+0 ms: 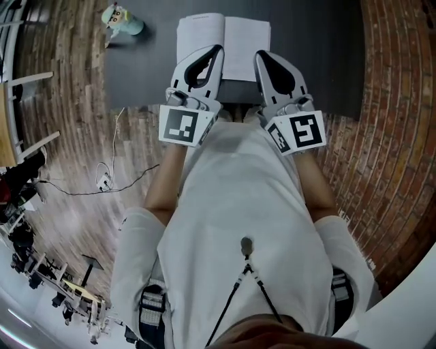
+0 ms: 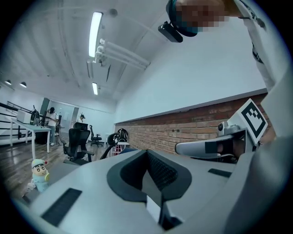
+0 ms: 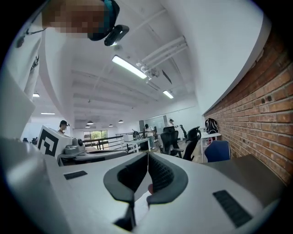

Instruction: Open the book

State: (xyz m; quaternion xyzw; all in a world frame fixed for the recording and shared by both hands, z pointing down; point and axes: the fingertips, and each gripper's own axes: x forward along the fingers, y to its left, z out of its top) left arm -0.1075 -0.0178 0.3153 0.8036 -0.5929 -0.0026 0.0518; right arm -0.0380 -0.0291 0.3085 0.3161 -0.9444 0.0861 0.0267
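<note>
Nearest, in the middle of the head view, the left gripper and the right gripper hung side by side before the person's chest. Each had its jaws pressed together on nothing. Beyond them, at top centre, the book lay flat on the dark table with both pages showing. The opening looked done, with nothing left to turn. A small toy figure stood at upper left.

A small toy figure stands at the dark counter's far left corner. A white adapter with cables lies on the wooden floor. A brick wall runs along the right, with black office chairs beyond.
</note>
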